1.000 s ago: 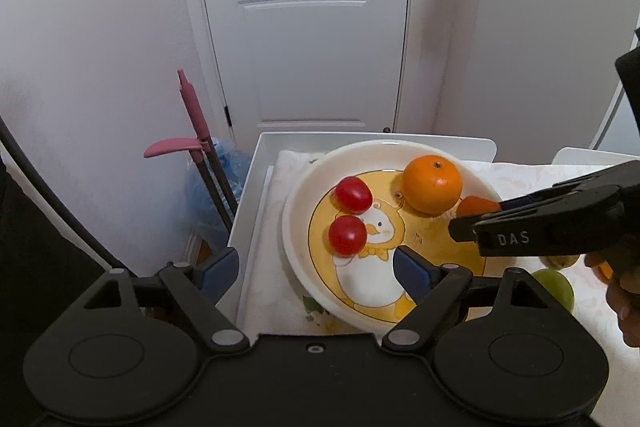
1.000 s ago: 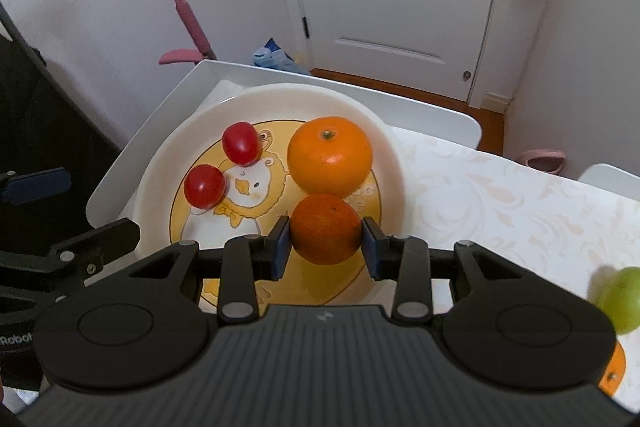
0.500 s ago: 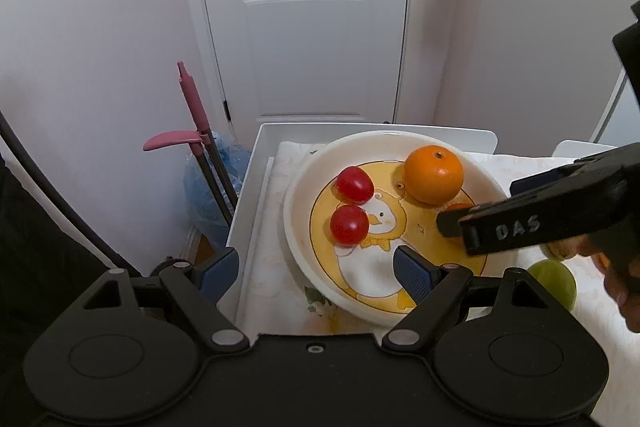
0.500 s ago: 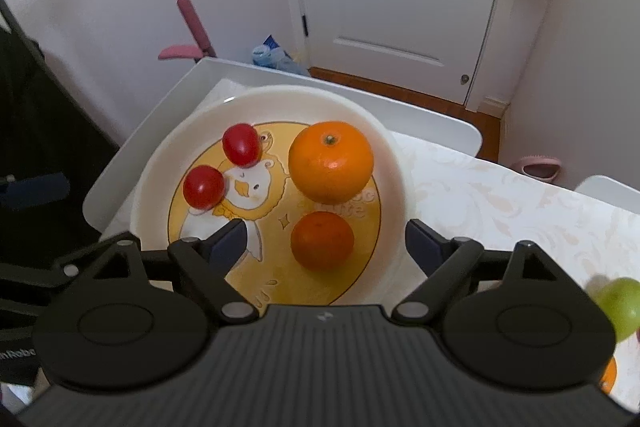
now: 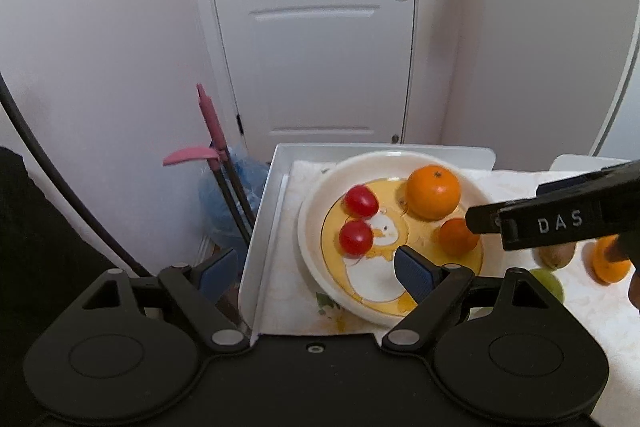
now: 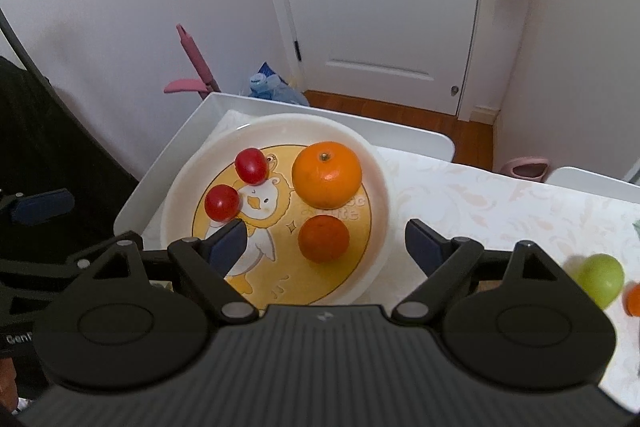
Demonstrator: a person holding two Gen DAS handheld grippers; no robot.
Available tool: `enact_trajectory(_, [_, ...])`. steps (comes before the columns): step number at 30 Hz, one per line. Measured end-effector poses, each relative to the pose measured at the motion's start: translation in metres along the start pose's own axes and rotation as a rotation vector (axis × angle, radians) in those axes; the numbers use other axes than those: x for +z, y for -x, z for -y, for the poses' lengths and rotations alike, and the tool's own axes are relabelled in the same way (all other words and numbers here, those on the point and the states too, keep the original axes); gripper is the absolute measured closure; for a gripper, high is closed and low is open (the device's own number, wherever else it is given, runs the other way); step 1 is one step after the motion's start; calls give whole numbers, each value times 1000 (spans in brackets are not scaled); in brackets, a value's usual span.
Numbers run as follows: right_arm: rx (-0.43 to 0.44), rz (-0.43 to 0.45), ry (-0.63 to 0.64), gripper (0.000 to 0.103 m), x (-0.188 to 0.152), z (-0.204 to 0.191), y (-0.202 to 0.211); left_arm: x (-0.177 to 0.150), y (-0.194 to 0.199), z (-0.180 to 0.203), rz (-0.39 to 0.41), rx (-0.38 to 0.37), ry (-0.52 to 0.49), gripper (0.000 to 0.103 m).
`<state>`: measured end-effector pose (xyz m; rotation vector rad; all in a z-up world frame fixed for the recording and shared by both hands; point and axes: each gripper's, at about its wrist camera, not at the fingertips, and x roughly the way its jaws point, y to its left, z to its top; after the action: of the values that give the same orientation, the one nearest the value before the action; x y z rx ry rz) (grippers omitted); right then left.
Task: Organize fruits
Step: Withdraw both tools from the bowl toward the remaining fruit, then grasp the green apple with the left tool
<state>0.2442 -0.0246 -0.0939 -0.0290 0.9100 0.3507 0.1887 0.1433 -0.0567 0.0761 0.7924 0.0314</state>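
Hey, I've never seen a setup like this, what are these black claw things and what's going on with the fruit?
No robot here: a person holds a two-finger gripper in each hand, and each picture comes from a fisheye camera on one gripper, looking along its fingers. The left gripper and right gripper are both open and hold nothing. In the left view, the black bar marked DAS is the right gripper seen from the side. On the table sits a white plate with a duck drawing, holding two cherry tomatoes, a large orange and a small mandarin. A green fruit lies off the plate on the tablecloth.
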Motion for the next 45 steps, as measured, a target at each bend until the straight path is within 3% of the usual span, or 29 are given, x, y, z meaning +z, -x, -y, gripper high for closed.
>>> enact_trajectory(7, [-27, 52, -16, 2, -8, 8, 42, 6, 26, 10, 41, -8, -19, 14])
enact_trajectory(14, [-46, 90, -40, 2, -27, 36, 81, 2, 54, 31, 80, -18, -4, 5])
enact_trajectory(27, [-77, 102, -58, 0, -75, 115, 122, -15, 81, 96, 54, 16, 37, 4])
enact_trajectory(38, [-32, 109, -43, 0, -104, 175, 118, -38, 59, 150, 22, 63, 93, 4])
enact_trajectory(45, [35, 119, -37, 0, -122, 195, 91, -57, 33, 175, 17, 86, 112, 4])
